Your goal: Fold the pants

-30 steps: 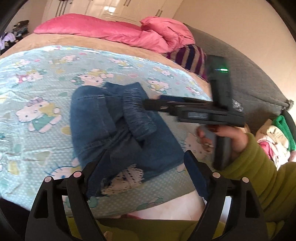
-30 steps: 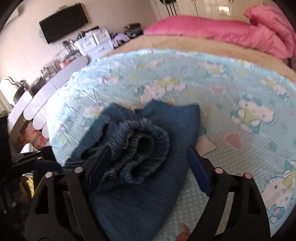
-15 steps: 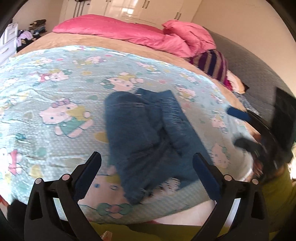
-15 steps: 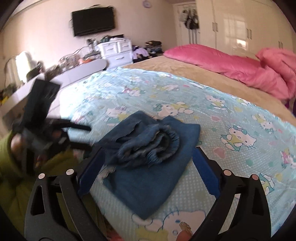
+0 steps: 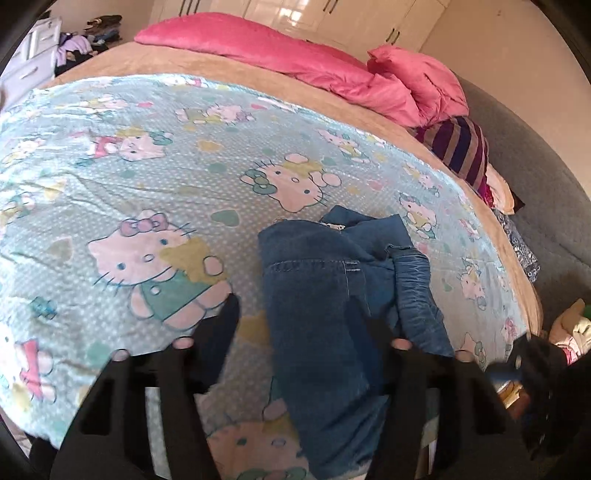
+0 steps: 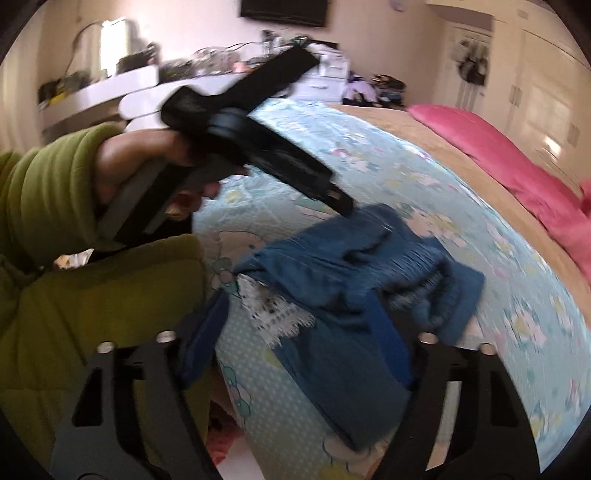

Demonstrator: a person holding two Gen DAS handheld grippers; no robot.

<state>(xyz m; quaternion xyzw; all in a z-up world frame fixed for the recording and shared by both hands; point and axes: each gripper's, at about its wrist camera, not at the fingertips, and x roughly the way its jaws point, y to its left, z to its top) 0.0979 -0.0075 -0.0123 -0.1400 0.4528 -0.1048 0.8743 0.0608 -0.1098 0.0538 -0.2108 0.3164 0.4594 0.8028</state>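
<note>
The blue denim pants [image 5: 332, 295] lie folded in a small bundle on the cartoon-cat bedsheet [image 5: 147, 192], near the bed's front edge. A white lace patch [image 6: 275, 314] shows at their near corner. My left gripper [image 5: 295, 336] hovers over the bundle's near end, its jaws closing, and the pads do not press on the denim. My right gripper [image 6: 297, 332] hangs above the pants [image 6: 351, 280] from the other side, jaws also closing with nothing gripped. In the right wrist view a hand in a green sleeve [image 6: 48, 199] holds the left gripper [image 6: 341, 205], its tips by the bundle's far edge.
Pink bedding [image 5: 314, 62] and a striped cushion [image 5: 461, 151] lie at the head of the bed, with a grey headboard [image 5: 535, 177] to the right. A white dresser [image 6: 110, 96] and a wall TV [image 6: 284, 11] stand beyond the bed. The person's green jacket [image 6: 92, 314] fills the lower left.
Both grippers have drawn back from the pants and swung sideways. The right one has rolled. Both sets of jaws stand narrower than half a second ago. The bundle lies where it was.
</note>
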